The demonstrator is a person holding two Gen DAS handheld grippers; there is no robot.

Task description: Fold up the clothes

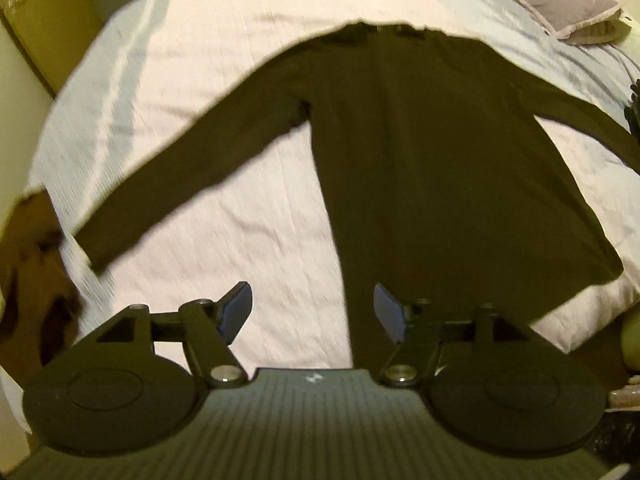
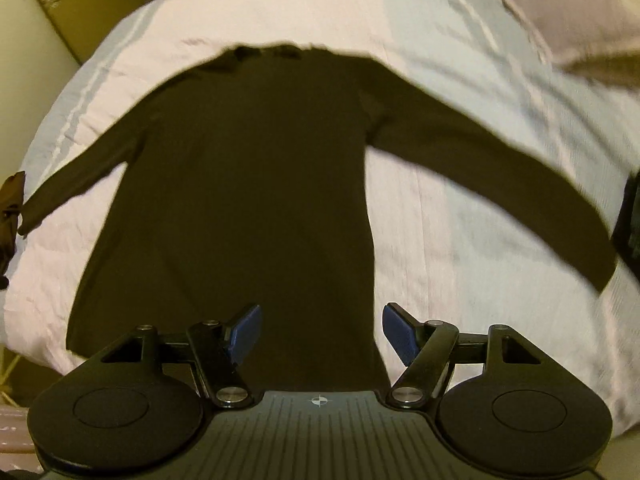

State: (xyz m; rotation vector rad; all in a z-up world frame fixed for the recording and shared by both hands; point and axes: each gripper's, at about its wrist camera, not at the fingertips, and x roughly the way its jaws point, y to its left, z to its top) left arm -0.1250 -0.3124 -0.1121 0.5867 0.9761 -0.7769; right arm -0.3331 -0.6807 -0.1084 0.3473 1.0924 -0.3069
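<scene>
A dark long-sleeved top [image 1: 420, 152] lies flat on the bed, collar at the far end and both sleeves spread outward. My left gripper [image 1: 313, 312] is open above the hem's left corner, with nothing between its blue pads. The right wrist view shows the same top [image 2: 256, 184] filling the middle. My right gripper [image 2: 320, 334] is open over the hem's right part, holding nothing. Both views are blurred by motion.
The bed has a pale pink and light blue striped cover [image 1: 224, 64], also seen as the cover [image 2: 460, 92]. A grey pillow [image 1: 560, 0] lies at the far right corner. A yellowish wardrobe [image 2: 80, 0] stands beyond the bed's left side.
</scene>
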